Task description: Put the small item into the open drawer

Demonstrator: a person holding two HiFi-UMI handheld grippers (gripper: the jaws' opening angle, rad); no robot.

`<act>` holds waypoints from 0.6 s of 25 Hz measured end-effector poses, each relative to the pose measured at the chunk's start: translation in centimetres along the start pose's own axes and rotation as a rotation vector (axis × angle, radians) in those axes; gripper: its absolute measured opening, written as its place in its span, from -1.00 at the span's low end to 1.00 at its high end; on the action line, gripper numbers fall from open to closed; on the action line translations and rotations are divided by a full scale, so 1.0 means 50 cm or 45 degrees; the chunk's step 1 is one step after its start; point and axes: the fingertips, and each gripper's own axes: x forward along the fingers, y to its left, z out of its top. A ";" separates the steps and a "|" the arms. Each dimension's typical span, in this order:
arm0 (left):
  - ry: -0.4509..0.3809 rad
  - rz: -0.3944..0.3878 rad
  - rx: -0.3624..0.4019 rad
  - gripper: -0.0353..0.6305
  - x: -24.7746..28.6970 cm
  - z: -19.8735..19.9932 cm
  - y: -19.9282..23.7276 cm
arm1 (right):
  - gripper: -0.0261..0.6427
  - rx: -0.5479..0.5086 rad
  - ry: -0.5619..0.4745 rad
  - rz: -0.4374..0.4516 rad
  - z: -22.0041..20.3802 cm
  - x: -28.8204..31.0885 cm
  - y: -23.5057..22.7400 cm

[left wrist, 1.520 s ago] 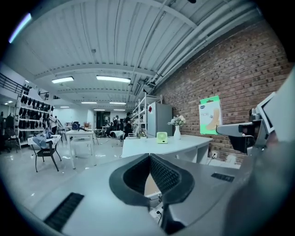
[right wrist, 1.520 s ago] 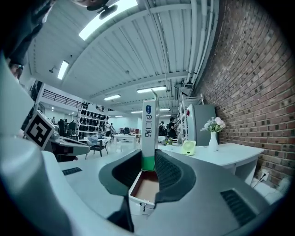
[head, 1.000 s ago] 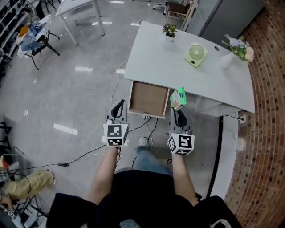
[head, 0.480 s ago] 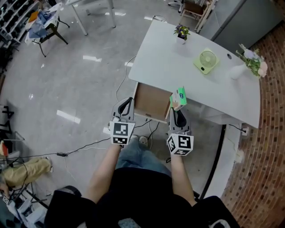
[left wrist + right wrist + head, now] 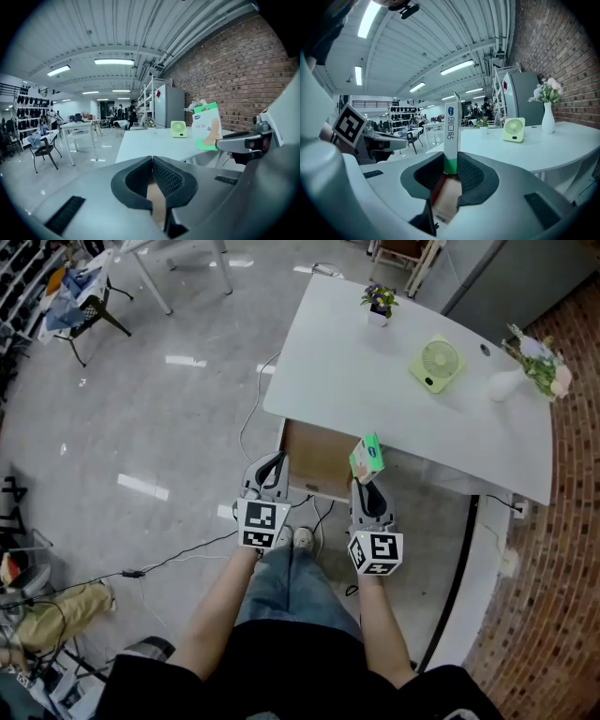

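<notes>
A flat green-and-white packet (image 5: 367, 458) stands upright in my right gripper (image 5: 368, 486), whose jaws are shut on its lower edge; in the right gripper view the packet (image 5: 451, 136) shows edge-on between the pads. It hangs at the front right corner of the open brown drawer (image 5: 317, 461) under the white table (image 5: 394, 399). My left gripper (image 5: 272, 472) is shut with nothing in it, at the drawer's front left corner. The left gripper view shows its pads (image 5: 165, 176) together and the packet (image 5: 206, 126) off to the right.
A green desk fan (image 5: 435, 366), a small potted plant (image 5: 379, 302) and a white vase with flowers (image 5: 530, 367) stand on the table. Cables (image 5: 178, 563) cross the floor by my feet. A brick wall (image 5: 562, 549) rises on the right. A chair (image 5: 80, 301) stands far left.
Both grippers have come closer to the drawer front. The right one has carried the packet left, from beside the drawer to its front right corner.
</notes>
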 end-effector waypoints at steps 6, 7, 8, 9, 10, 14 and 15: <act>0.086 -0.071 -0.018 -0.82 0.095 -0.115 -0.009 | -0.66 0.002 0.145 0.057 -0.150 0.060 0.006; 0.097 -0.080 -0.022 -0.82 0.113 -0.135 -0.009 | -0.66 0.003 0.168 0.073 -0.175 0.072 0.009; 0.107 -0.091 -0.026 -0.82 0.130 -0.155 -0.008 | -0.66 0.007 0.191 0.085 -0.201 0.086 0.012; 0.116 -0.101 -0.030 -0.82 0.148 -0.175 -0.009 | -0.66 0.009 0.214 0.094 -0.226 0.101 0.013; 0.122 -0.113 -0.038 -0.82 0.166 -0.194 -0.009 | -0.66 0.008 0.235 0.100 -0.249 0.117 0.012; 0.152 -0.150 -0.074 -0.82 0.232 -0.268 -0.016 | -0.66 0.012 0.299 0.109 -0.319 0.190 0.002; 0.158 -0.158 -0.079 -0.82 0.248 -0.282 -0.018 | -0.66 0.016 0.323 0.111 -0.335 0.209 -0.002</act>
